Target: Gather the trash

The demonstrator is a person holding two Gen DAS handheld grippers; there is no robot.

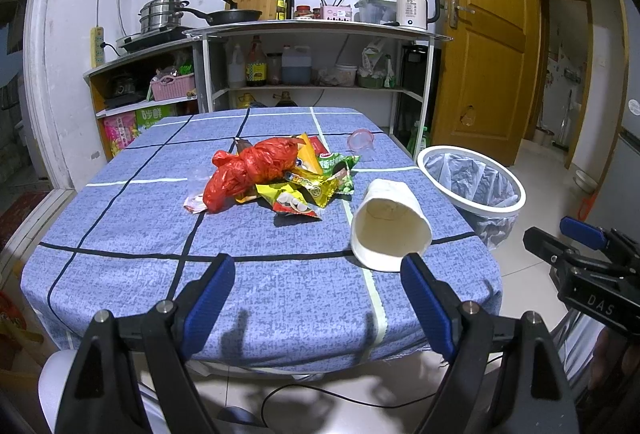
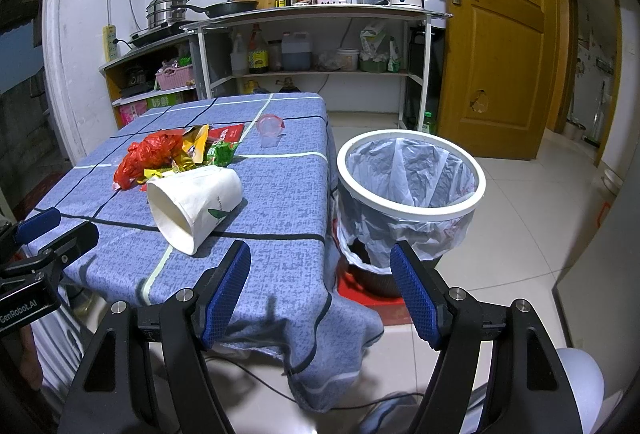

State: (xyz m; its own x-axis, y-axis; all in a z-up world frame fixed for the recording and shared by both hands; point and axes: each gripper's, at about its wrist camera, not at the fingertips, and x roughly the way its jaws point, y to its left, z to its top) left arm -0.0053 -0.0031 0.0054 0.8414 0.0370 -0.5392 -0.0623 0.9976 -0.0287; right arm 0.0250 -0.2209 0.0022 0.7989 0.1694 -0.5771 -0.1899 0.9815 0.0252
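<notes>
The trash lies in a heap mid-table: a crumpled red plastic bag (image 1: 256, 170) touching a tangle of snack wrappers (image 1: 308, 182); nearer me a white paper cup (image 1: 390, 224) lies on its side, mouth toward me; a small pink cup (image 1: 360, 140) stands further back; all on the blue checked tablecloth (image 1: 140, 234); the lined bin (image 2: 412, 174) stands on the floor just beside the table's right edge. My left gripper (image 1: 318, 282) hangs wide and empty near the front edge; my right gripper (image 2: 320, 274) is wide too, holding nothing. I judge nothing is collected yet; the next move calls for closing on the paper cup, gently lest it crush, then carrying it over the bin.
</notes>
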